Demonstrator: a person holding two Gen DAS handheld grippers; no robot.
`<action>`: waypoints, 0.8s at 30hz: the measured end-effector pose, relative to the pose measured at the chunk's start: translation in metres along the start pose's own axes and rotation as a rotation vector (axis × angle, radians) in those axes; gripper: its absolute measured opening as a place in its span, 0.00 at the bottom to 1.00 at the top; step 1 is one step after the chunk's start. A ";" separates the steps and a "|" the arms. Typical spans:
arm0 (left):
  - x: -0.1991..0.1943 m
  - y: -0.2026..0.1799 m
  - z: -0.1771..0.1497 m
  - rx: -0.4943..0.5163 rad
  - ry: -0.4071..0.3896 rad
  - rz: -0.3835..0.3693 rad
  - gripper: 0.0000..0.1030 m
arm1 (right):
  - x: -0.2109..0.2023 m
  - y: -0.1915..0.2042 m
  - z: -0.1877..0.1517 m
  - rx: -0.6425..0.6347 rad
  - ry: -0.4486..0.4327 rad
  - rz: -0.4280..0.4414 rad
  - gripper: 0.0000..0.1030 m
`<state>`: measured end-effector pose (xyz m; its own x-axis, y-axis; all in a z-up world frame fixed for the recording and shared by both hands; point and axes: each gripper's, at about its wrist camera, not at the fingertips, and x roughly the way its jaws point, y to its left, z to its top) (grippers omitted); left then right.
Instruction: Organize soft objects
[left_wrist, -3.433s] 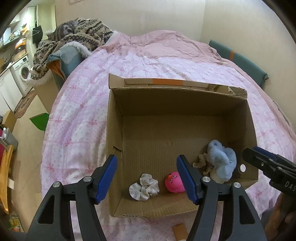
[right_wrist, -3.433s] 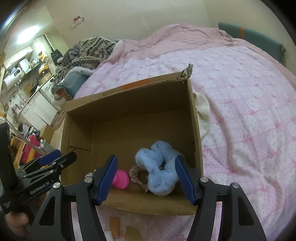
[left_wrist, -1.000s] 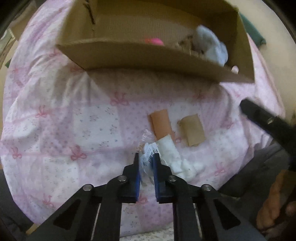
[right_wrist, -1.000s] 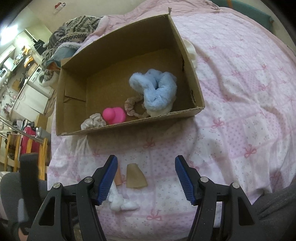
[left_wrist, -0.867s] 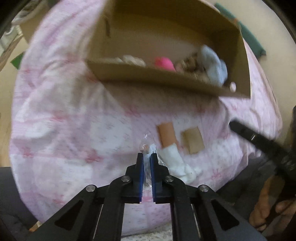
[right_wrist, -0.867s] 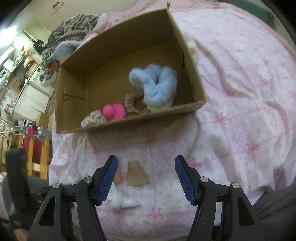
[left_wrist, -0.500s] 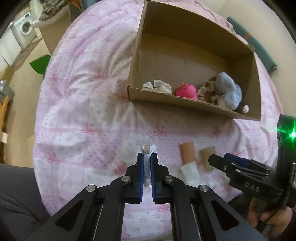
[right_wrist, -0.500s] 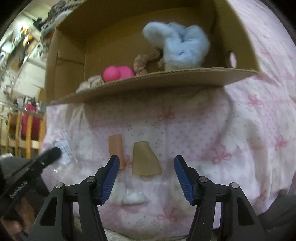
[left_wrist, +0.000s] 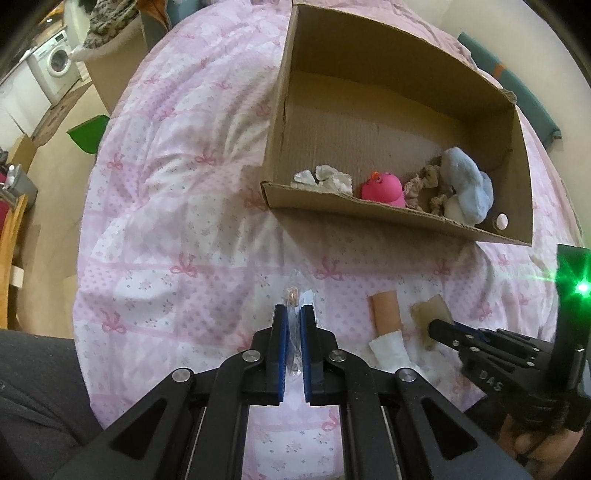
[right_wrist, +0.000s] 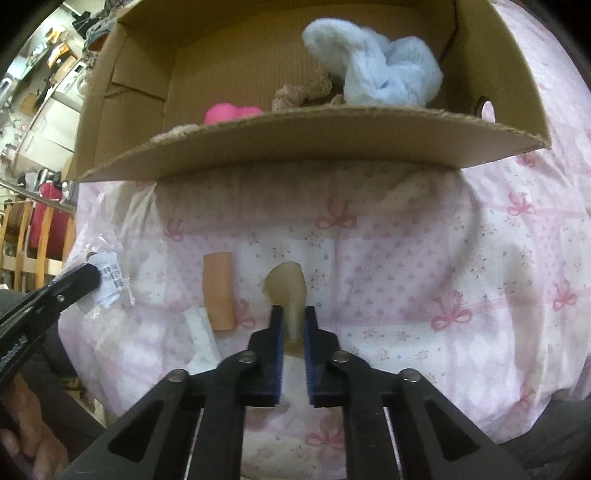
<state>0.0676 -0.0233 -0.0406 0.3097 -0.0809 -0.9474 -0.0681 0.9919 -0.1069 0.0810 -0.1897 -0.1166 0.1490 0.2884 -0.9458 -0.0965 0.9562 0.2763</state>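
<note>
The right hand-held gripper (right_wrist: 293, 321) pinched the limp tan sponge (right_wrist: 287, 291) by its narrow end; the left hand-held gripper (left_wrist: 294, 321) clamped a crinkly, featherlight plastic packet (left_wrist: 295, 299).

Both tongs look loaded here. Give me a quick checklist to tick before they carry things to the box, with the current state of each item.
1. Left tongs shut on the plastic packet: ok.
2. Right tongs shut on the tan sock: ok.
3. Tan sock lifted clear of the bedspread: cannot tell.
4. Free floor in the cardboard box: ok.
5. Orange sock and white sock put away: not ok, both on the bedspread.
</note>
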 end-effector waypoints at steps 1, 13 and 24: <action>0.000 0.000 0.000 0.000 -0.003 0.004 0.06 | -0.002 0.000 -0.001 0.003 -0.004 0.006 0.08; -0.005 0.013 0.002 -0.050 -0.048 0.044 0.06 | -0.050 -0.026 0.003 0.081 -0.164 0.087 0.08; -0.041 0.011 0.006 -0.045 -0.194 0.045 0.06 | -0.113 -0.029 0.000 0.068 -0.380 0.159 0.08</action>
<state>0.0602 -0.0084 -0.0015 0.4817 -0.0119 -0.8762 -0.1269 0.9884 -0.0833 0.0672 -0.2499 -0.0172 0.4917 0.4187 -0.7635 -0.0847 0.8957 0.4366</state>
